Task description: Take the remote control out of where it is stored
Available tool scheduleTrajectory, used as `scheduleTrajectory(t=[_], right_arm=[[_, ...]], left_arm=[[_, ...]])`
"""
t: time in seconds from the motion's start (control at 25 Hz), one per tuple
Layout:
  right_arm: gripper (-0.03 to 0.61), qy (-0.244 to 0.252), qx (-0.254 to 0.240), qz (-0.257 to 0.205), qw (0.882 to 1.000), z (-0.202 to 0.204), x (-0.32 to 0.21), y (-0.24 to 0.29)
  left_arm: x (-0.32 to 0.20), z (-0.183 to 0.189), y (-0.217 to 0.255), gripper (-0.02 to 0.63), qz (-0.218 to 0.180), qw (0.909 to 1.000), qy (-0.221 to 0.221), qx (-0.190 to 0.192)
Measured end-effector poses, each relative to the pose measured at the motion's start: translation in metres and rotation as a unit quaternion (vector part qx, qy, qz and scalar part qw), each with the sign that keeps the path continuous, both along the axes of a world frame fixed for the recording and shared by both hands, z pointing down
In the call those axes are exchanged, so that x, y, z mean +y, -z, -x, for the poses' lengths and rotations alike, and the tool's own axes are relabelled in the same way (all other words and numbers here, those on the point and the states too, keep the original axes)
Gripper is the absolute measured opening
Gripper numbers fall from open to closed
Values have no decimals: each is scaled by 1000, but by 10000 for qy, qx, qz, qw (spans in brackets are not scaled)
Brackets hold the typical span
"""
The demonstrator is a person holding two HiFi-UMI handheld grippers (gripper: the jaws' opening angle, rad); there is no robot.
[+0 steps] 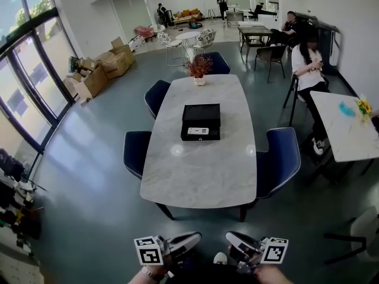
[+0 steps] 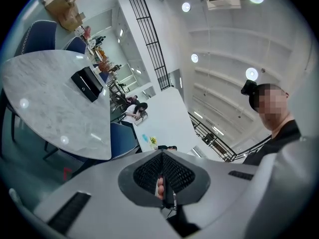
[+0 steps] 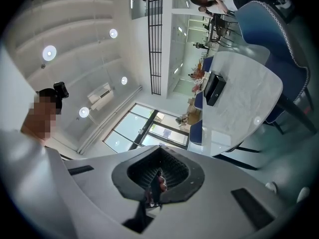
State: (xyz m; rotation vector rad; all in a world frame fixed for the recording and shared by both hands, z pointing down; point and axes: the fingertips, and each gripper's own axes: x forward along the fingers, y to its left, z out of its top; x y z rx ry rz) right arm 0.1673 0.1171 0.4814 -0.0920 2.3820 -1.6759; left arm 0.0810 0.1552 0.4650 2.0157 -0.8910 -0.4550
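A black box [image 1: 201, 115] lies in the middle of the marble table [image 1: 195, 176]. A pale remote control [image 1: 198, 131] shows in its front side, facing me. My left gripper [image 1: 197, 236] and right gripper [image 1: 228, 235] are held low at the bottom of the head view, well short of the table's near edge. Both are shut with nothing between their pads. The left gripper view has the box [image 2: 87, 83] far off on the table, beyond the shut left gripper [image 2: 162, 156]. The right gripper view also shows the box [image 3: 215, 88] at a distance, past the shut right gripper [image 3: 159, 151].
Blue chairs [image 1: 278, 158] [image 1: 136, 151] stand along both long sides of the table. A small potted plant [image 1: 199, 68] sits at its far end. A seated person [image 1: 308, 70] and a white table [image 1: 349, 129] are at the right. Cardboard boxes [image 1: 98, 70] are piled at the far left.
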Motion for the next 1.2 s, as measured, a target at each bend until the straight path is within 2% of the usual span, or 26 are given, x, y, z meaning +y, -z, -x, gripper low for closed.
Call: scheduleTrajectory(t=[0.28,0.6,0.76,1.04,1.2], right_arm=[[9,-387,-128,154,9991,-13,-23,0],[9,-1075,167,49,9941,-16,-64,-10],[8,-1336,224,24,9908,1,-90,-17],[9,-1689,185,101,9854,47,-137,-11],[8,-1882,193,210,9817,68,-158,-7]], left_arm=[[-37,15,-6,8,29,9999,-125,-74],[-103,45,-6,8,-20,9989,-466,-64],[-140,66,-16,8,73,9977,-665,-46],[-210,126,-38,8,356,9976,-578,-129],[-250,164,-48,8,378,9967,-574,-433]])
